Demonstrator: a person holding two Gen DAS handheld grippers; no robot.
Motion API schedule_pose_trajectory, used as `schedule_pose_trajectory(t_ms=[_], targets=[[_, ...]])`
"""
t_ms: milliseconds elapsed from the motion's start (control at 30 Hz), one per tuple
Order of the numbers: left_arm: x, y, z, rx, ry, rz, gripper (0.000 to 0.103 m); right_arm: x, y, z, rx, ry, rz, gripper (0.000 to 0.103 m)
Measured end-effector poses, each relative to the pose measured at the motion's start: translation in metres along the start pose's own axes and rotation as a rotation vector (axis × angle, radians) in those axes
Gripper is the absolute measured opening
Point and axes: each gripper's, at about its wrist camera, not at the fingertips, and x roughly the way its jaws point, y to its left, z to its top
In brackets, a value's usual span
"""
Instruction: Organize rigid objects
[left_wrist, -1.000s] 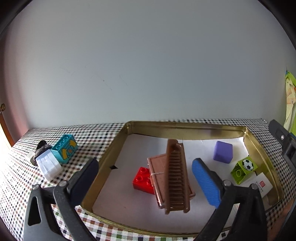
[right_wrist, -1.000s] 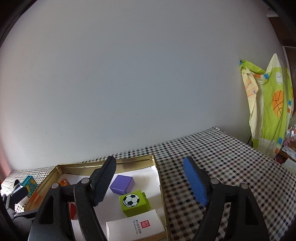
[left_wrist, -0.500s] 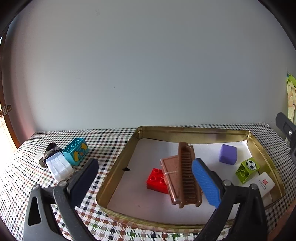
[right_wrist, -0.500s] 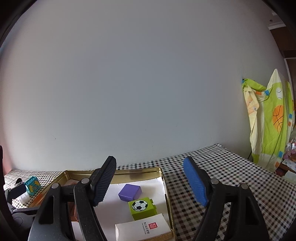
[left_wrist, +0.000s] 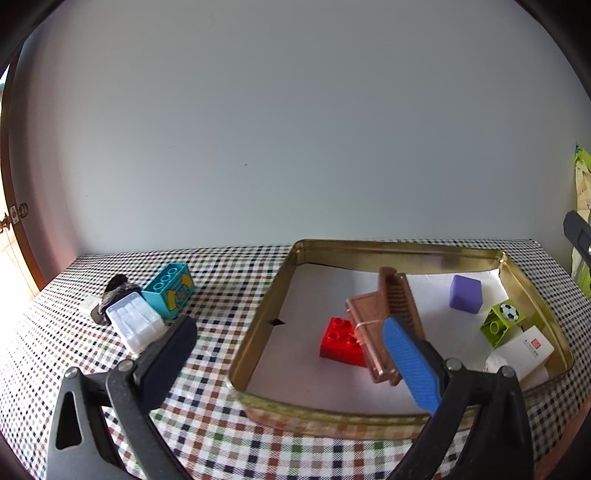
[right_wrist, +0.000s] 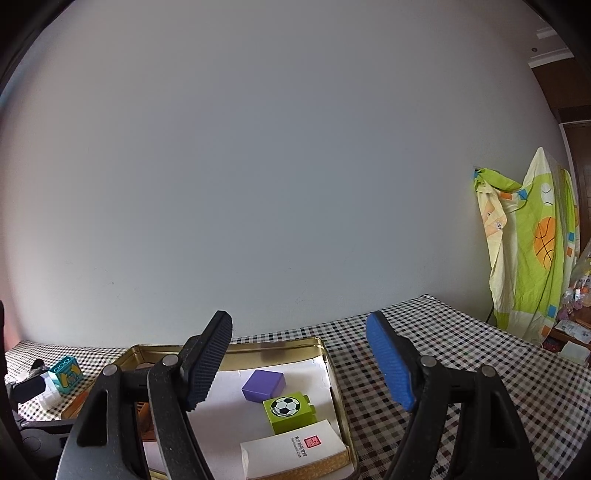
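Both claws are staying wide with nothing in them: the left claw and right claw are hanging over the gold tin.

gold tray, red brick, purple cube, green football block, checked tablecloth.

The left gripper is hanging with its jaws spread wide and empty, its fingers reaching toward 12 o'clock and tilting downward. The right gripper is pointing nearly level, jaws likewise parted, gripping nothing, fingers entering from 6 o'clock.
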Motion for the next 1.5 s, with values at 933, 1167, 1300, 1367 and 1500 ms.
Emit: schedule_pose_trajectory(t_ms=[933, 1167, 1300, 1367, 1500], targets=[[0.003, 0.101, -0.015, 0.009, 0.041, 0.047, 0.102, -0.007, 0.093, -0.025, -0.047, 0.14, 0.066, 0.077], [0.012, 0.139, -0.015, -0.013, 0.05, 0.084, 0.102, -0.003, 0.136, -0.033, -0.046, 0.168, 0.128, 0.077], [0.019, 0.164, -0.014, -0.041, 0.06, 0.105, 0.102, 0.001, 0.165, -0.037, -0.053, 0.187, 0.178, 0.077], [0.022, 0.175, -0.014, -0.056, 0.065, 0.117, 0.102, 0.003, 0.181, -0.04, -0.058, 0.198, 0.208, 0.077], [0.03, 0.194, -0.014, -0.072, 0.079, 0.139, 0.102, 0.003, 0.213, -0.044, -0.083, 0.218, 0.269, 0.077]])
